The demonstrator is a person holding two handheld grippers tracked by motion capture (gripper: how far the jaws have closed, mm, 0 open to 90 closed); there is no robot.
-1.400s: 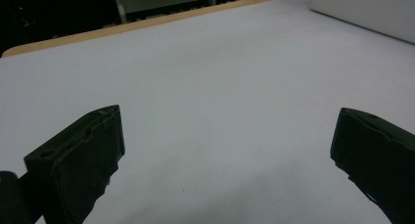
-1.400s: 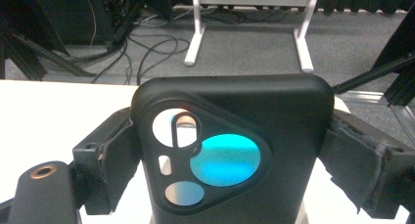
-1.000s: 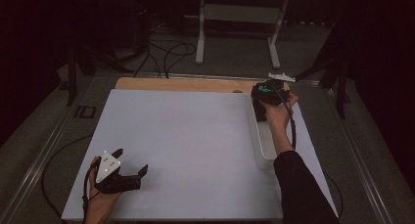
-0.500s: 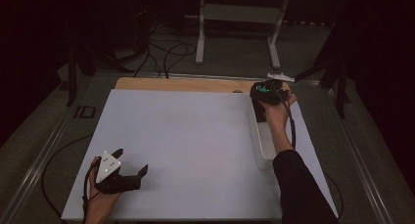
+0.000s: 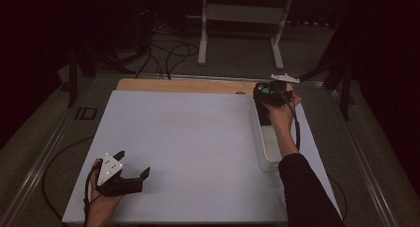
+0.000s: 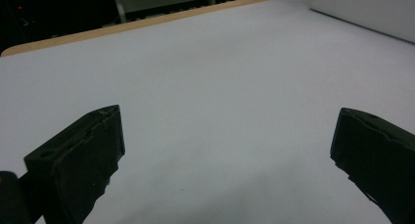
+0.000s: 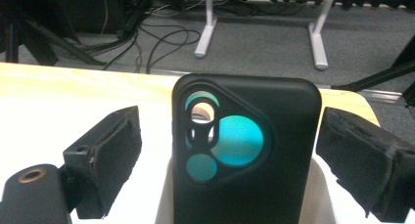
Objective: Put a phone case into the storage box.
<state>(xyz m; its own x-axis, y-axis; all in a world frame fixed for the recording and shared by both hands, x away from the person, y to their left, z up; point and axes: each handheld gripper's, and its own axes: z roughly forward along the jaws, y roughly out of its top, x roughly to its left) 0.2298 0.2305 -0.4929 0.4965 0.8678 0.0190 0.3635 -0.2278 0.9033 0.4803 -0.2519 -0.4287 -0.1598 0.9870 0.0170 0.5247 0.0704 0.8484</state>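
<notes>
Right tool (image 7: pixel 230 155): I see its two black, foam-padded jaws standing apart, one on either side of a matte black phone case (image 7: pixel 244 150), the left with clear air between; at the right edge I cannot tell if the pad touches. The case stands upright in a white, smooth-walled tray (image 7: pixel 325 194), its back toward the camera, corners rounded, with a triangular camera cutout holding teal-tinted round openings. From the high view I see the right tool (image 5: pixel 271 94) at the far end of the long, narrow tray (image 5: pixel 270 147), which lies along the right side of the surface (image 5: pixel 198 147); here the case is a dark patch with a green glint, and its shape cannot be read. Only the right gripper view gives the cutout's detail.

Left tool (image 6: pixel 225 160): I see its black jaws wide apart over bare, pale, matte surface, holding nothing; their pads look worn and cracked at the edges. The high view shows the left tool (image 5: pixel 130 173) near the front left corner, a grey three-cornered plate on top, well apart from the tray. A wooden strip (image 5: pixel 183 85) edges the far side.
</notes>
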